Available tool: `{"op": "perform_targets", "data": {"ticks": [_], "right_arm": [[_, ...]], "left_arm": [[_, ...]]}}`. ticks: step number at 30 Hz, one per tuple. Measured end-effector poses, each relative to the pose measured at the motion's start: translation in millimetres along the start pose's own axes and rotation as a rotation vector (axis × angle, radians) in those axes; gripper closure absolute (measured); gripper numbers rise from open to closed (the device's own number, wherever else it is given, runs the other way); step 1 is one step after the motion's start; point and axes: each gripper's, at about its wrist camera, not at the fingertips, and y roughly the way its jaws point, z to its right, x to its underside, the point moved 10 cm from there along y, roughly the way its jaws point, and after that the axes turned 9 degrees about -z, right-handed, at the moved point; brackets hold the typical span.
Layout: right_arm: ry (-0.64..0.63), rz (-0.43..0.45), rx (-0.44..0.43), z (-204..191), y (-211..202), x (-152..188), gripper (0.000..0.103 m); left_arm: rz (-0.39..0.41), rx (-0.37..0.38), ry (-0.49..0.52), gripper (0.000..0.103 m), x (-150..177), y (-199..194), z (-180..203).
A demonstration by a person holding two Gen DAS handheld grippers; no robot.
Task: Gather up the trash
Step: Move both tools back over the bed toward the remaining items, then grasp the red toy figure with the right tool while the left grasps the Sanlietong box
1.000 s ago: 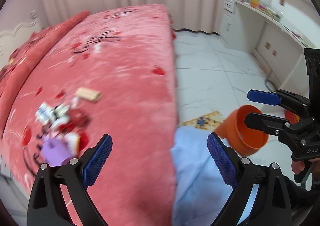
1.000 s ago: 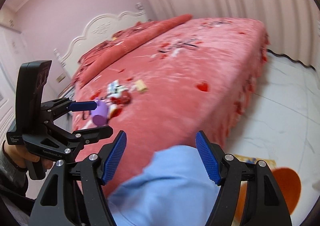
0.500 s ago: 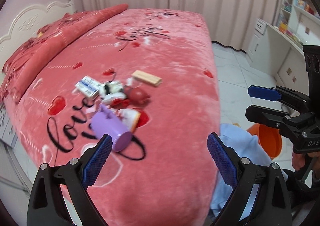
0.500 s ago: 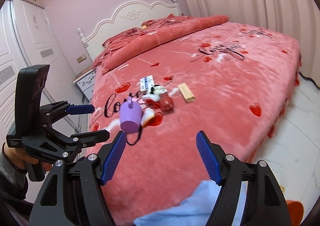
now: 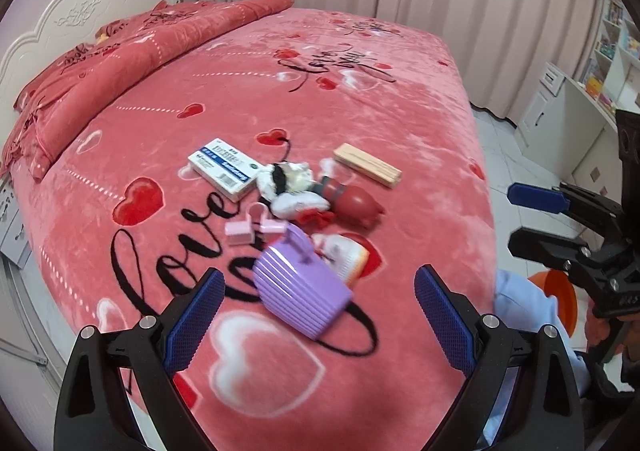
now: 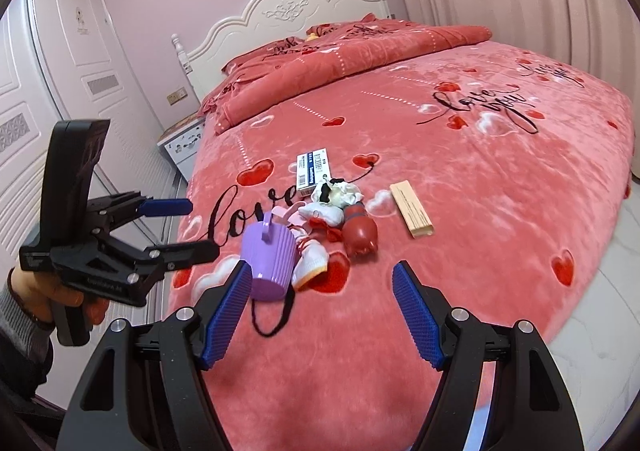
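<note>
Trash is lying on the bed beyond both released, empty grippers' fingers; only the left view is showing the orange bin.

**Colours and patterns on the bed**

The plush coral-pink bedspread carries red and white hearts and black cursive lettering. On it lie a ribbed lilac plastic cup, a white carton with a blue printed band, a pale tan wooden block, a glossy dark-red toy, a pale pink clip and a white crumpled wrapper with black marks. The headboard is cream white; each black claw bears blue textured pads.
</note>
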Motion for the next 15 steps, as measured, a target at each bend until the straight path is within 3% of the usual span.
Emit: {"op": "perform_targets", "data": {"ticks": [7, 15], "right_arm": [[-0.013, -0.03, -0.01, 4.1, 34.2, -14.6, 0.031], [-0.034, -0.096, -0.013, 15.2, 85.0, -24.6, 0.043]], "left_arm": [[-0.032, 0.019, -0.022, 0.009, -17.0, 21.7, -21.7], [-0.064, 0.039, -0.025, 0.009, -30.5, 48.7, -35.3]]}}
